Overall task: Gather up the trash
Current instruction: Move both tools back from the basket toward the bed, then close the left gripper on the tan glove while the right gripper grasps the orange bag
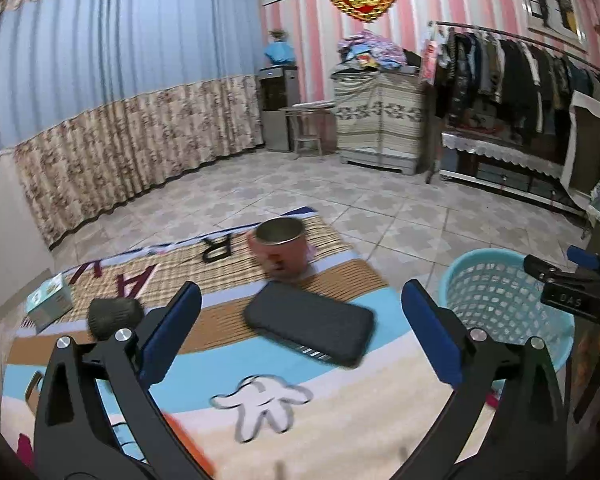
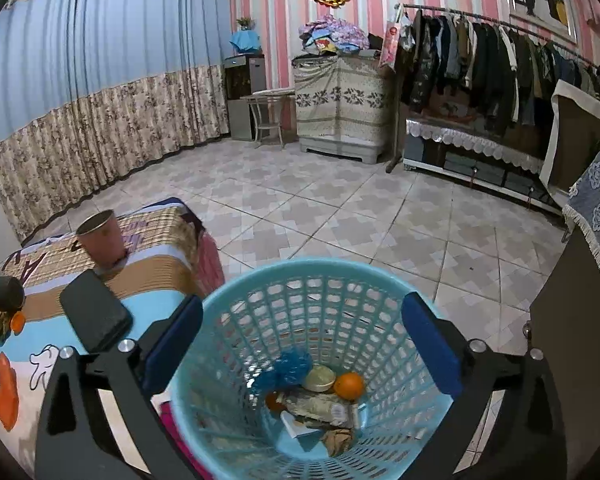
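Drop step looks done: right claw point(image 2: 302, 334) gapes empty over the basket point(image 2: 236, 296) at lower centre; left claw point(image 1: 302, 320) spread, empty; next, fetch the peel scraps point(image 2: 4, 322) at left.

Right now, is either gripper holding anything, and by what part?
Nothing is held. The left gripper and right gripper are both open and empty, the right above the basket.

Blue mesh basket point(image 2: 340, 300) upright on floor, trash point(image 2: 320, 404) at bottom.
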Demonstrator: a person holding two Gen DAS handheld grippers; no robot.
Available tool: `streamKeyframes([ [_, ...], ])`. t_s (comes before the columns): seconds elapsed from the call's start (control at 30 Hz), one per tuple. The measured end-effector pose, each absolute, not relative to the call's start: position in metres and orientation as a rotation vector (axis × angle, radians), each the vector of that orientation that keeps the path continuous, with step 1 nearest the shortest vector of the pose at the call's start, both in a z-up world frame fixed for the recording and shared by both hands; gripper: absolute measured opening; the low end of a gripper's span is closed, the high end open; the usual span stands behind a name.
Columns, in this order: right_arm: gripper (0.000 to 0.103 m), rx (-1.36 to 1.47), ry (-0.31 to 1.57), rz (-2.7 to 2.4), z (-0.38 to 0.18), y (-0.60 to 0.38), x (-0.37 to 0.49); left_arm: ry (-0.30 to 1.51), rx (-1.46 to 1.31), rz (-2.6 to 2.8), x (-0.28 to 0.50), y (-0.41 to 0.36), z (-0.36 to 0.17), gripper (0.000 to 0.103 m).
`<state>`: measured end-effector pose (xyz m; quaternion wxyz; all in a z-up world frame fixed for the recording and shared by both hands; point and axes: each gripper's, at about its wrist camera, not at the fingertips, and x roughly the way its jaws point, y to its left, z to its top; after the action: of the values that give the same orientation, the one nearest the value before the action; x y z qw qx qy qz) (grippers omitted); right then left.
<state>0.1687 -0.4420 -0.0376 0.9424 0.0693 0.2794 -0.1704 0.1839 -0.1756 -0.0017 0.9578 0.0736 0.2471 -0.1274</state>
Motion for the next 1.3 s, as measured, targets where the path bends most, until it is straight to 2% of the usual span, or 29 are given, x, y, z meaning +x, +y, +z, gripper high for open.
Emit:
streamKeyframes([
  [0.5,0.098,0.106,0.63,-0.147,-0.064,-0.298,0.189,0.598,0.117,-0.009,0.196,-0.009,-0.047,0.097],
  [0.8,0.098,-0.001,0.648,-0.089,-0.067,-0.231,0.2,0.706,0.039,0.04,0.231,0.055,-0.088,0.097],
  [1.0,0.098,-0.035,0.678,-0.079,-0.076,-0.217,0.207,0.768,0.015,-0.007,0.256,0.054,-0.106,0.086],
  [1.1,0.098,-0.029,0.689,-0.071,-0.079,-0.219,0.207,0.79,0.015,-0.056,0.264,0.043,-0.112,0.077],
  [1.13,0.098,-0.028,0.693,-0.067,-0.08,-0.22,0.208,0.795,0.021,-0.069,0.266,0.04,-0.114,0.072],
  [1.23,0.098,-0.035,0.704,-0.059,-0.083,-0.218,0.209,0.82,0.035,-0.098,0.274,0.033,-0.119,0.047],
  [1.3,0.098,-0.05,0.703,-0.056,-0.083,-0.215,0.209,0.817,0.018,-0.105,0.274,0.035,-0.119,0.046],
])
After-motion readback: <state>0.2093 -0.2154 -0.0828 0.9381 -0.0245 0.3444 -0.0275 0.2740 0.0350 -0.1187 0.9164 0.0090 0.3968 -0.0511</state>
